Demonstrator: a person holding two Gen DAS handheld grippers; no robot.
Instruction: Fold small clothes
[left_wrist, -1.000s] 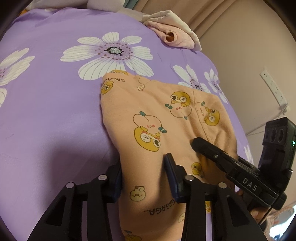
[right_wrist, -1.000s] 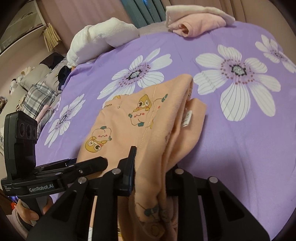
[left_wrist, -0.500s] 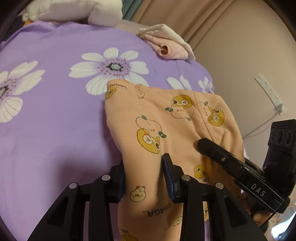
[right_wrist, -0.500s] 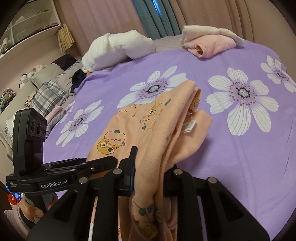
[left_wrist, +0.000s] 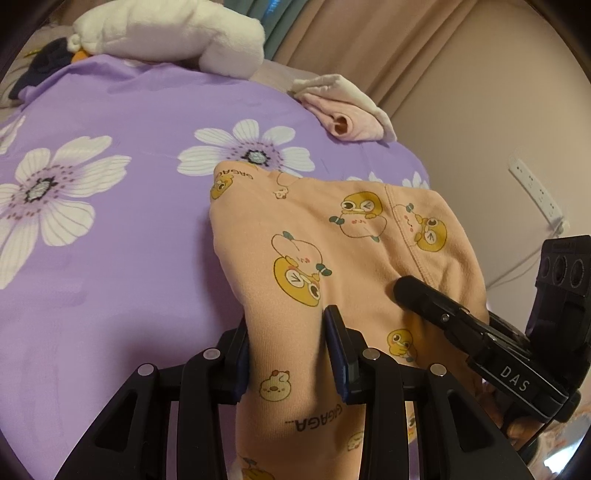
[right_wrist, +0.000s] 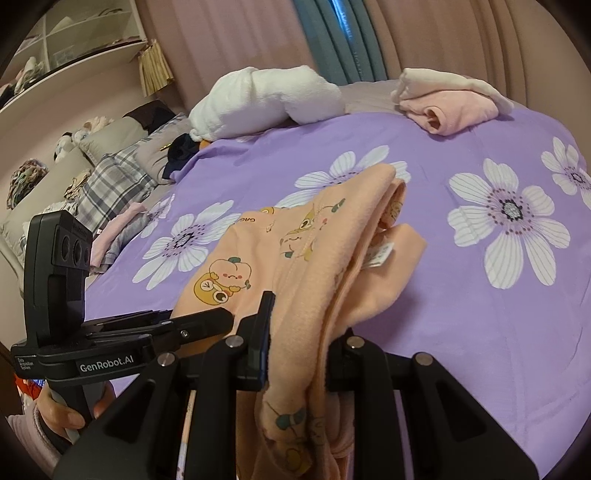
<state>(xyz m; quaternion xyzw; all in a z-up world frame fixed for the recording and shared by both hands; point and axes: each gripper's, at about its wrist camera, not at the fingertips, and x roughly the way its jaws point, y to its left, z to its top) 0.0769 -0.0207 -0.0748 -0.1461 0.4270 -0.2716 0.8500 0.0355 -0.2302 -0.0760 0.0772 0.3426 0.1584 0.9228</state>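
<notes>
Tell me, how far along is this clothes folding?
Looks done: a folded pink garment lies at the bed's far edge. In hand: the left tool and right tool both grip the peach duck-print garment, lifted and bunched. Left: finishing its fold and laying it on the purple sheet.

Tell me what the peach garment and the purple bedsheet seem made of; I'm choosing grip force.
The peach garment looks like soft knit cotton jersey: matte, fine ribs, and it drapes limply; its inside looks fleecy. The purple bedsheet seems a smooth, thin woven fabric with a faint sheen and printed flowers; the fibre can't be told.
</notes>
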